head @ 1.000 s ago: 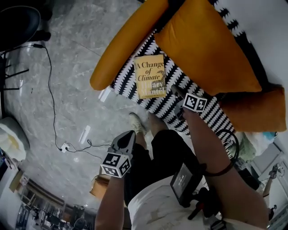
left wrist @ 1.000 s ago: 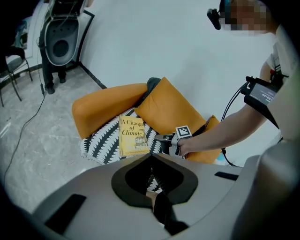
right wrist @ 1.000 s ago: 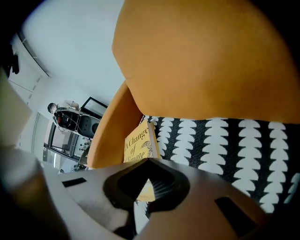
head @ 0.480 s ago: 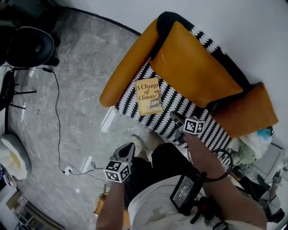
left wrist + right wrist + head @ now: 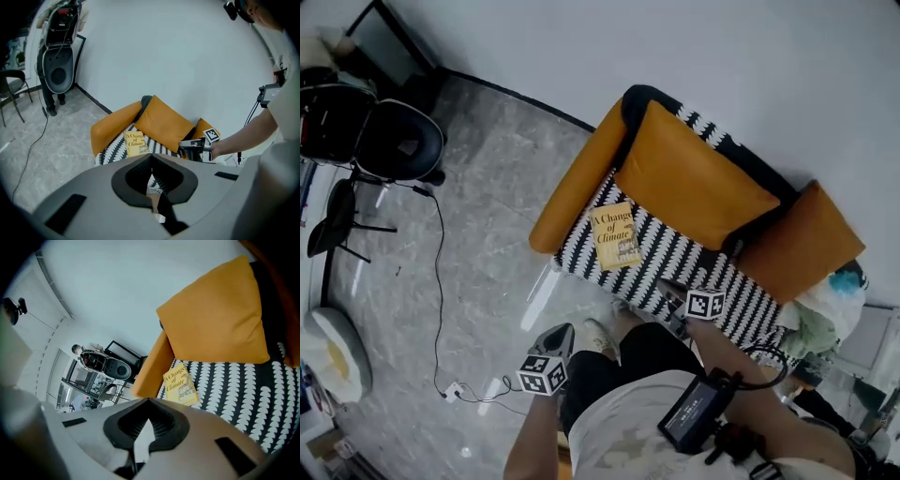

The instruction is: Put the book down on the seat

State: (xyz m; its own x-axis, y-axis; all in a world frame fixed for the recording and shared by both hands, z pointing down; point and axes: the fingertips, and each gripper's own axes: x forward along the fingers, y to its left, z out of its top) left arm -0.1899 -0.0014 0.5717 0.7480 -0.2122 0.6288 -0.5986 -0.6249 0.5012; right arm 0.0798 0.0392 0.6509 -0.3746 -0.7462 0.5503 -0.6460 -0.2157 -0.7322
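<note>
The yellow book (image 5: 616,236) lies flat on the black-and-white patterned seat (image 5: 675,264) of an orange sofa, near its left armrest (image 5: 577,183). Nothing touches it. My right gripper (image 5: 667,284) hovers off the seat's front edge, to the right of the book, shut and empty. My left gripper (image 5: 555,336) is over the floor in front of the sofa, jaws together with nothing in them. The left gripper view shows the book (image 5: 136,143) beyond the left gripper (image 5: 151,159), and the right gripper (image 5: 192,146). From the right gripper (image 5: 149,401) the book (image 5: 180,383) lies ahead.
An orange back cushion (image 5: 694,183) and a second one (image 5: 806,244) lean at the seat's rear. A black chair (image 5: 398,141) stands far left, with a cable (image 5: 439,281) running over the grey floor to a power strip (image 5: 453,391). A shoe (image 5: 600,337) stands before the sofa.
Both grippers have drawn back and up from the sofa, the right one farther from the book. The book stays on the seat. The head view has pulled back, showing more floor and wall.
</note>
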